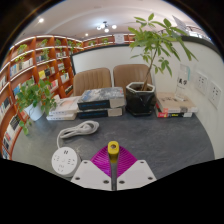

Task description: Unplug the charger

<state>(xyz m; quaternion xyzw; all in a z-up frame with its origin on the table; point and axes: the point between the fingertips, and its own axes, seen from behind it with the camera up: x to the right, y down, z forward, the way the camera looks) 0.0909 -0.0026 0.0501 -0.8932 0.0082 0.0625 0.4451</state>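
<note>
1. The hand-held gripper (113,163) hangs low over the gray desk (160,140). Its two fingers are close together, and a small yellow thing (113,147) sits right at their tips. I cannot tell if they are pinching it or just touching it.
2. A round white power strip (64,159) lies on the desk, just beside the fingers. It has holes for plugs on top.
3. A white cord (78,130) lies in a loop a little past the strip. It looks like it belongs to the strip or to the charger, but I cannot tell which.
4. I cannot see a charger plugged into the strip from here. The yellow thing may be part of it.
5. Farther back there are stacks of books (100,99), a big potted plant (145,60) and a smaller plant (36,95). Shelves with books line the wall.
6. I think the job is at its start or in the pull. Next, the fingers need a firm hold on the plug, then a straight pull away from the strip.
</note>
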